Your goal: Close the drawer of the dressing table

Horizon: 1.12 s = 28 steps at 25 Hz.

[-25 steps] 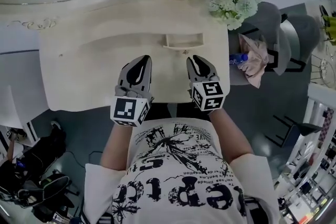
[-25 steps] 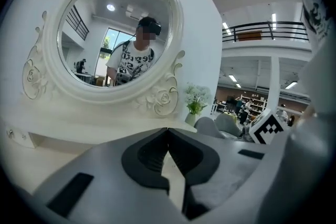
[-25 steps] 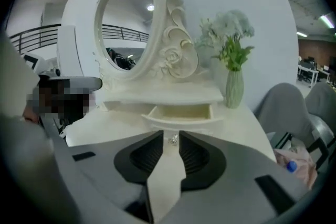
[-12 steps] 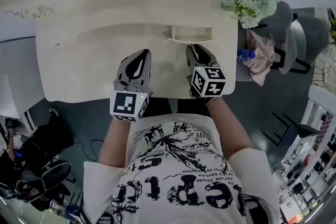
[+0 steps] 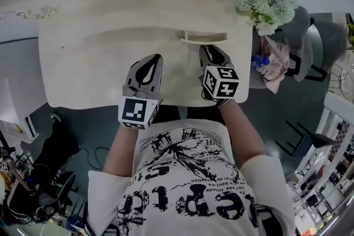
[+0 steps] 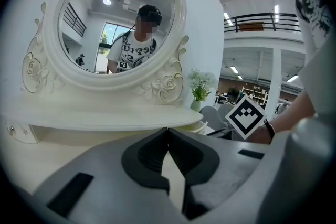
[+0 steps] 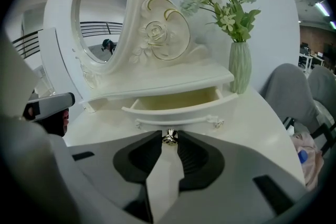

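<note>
dressing table (image 5: 83,63): cream, carved, with an oval mirror (image 6: 118,18) standing along its back edge. the drawer (image 7: 178,105) sits under the little raised shelf, right of centre, pulled out so that i can see its pale inside from the right gripper view. its front is curved, with a small metal knob (image 7: 168,137) in the middle.

right gripper (image 5: 208,50): angled down at the drawer front, tips right up at it. the jaws are closing. the knob sits in the narrow gap between the two tips; i can't say whether the pads touch it yet.

left gripper (image 5: 155,58): over the bare tabletop, left of the drawer and apart from it. its jaw tips meet, nothing between them, only the table surface showing through the gap lower down. i can't tell whether it rests on the table or hangs just above.

a pale green vase (image 7: 239,66) with white flowers (image 5: 264,3) stands at the right end of the table, just beside the drawer. beyond that end is a grey chair (image 7: 286,86) with a pinkish cloth (image 5: 275,61) on it.
</note>
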Each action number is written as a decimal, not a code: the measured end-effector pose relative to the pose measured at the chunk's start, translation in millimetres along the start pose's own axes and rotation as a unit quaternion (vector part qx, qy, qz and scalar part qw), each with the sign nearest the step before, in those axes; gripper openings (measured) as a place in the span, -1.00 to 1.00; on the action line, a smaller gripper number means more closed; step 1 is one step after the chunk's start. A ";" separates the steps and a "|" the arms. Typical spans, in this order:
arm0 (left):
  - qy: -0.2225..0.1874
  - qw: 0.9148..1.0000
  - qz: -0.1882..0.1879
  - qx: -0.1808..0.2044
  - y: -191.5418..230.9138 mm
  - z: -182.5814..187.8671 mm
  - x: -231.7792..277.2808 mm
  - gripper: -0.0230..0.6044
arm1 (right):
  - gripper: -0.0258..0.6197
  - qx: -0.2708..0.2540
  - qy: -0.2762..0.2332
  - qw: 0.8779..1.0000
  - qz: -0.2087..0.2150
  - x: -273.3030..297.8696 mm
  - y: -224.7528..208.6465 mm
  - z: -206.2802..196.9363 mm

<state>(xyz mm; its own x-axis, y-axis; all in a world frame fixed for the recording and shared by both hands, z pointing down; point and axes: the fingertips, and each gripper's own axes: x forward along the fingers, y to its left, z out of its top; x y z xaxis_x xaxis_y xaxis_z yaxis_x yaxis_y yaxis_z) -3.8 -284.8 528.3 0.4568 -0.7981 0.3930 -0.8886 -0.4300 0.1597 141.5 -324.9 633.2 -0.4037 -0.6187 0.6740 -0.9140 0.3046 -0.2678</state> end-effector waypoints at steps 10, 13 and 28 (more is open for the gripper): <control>0.009 1.000 0.010 -0.002 11.0 -0.3 5.0 -0.87 | -0.60 -0.003 -0.009 1.000 0.005 18.8 -3.6 21.8; 0.011 1.000 0.013 -0.005 12.2 -2.8 4.0 -0.87 | -0.60 -0.005 -0.012 1.000 0.005 23.8 -4.9 28.6; 0.016 0.999 0.046 -0.009 38.7 -3.9 -1.0 -0.87 | -0.59 -0.013 -0.037 0.999 0.020 31.6 -5.8 39.6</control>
<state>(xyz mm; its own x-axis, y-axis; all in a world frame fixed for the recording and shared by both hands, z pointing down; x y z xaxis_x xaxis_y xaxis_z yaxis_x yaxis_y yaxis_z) -38.9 -299.0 537.7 0.3727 -0.8197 0.4349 -0.9272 -0.3484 0.1378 132.5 -374.9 628.9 -0.4432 -0.6568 0.6101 -0.8959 0.3486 -0.2756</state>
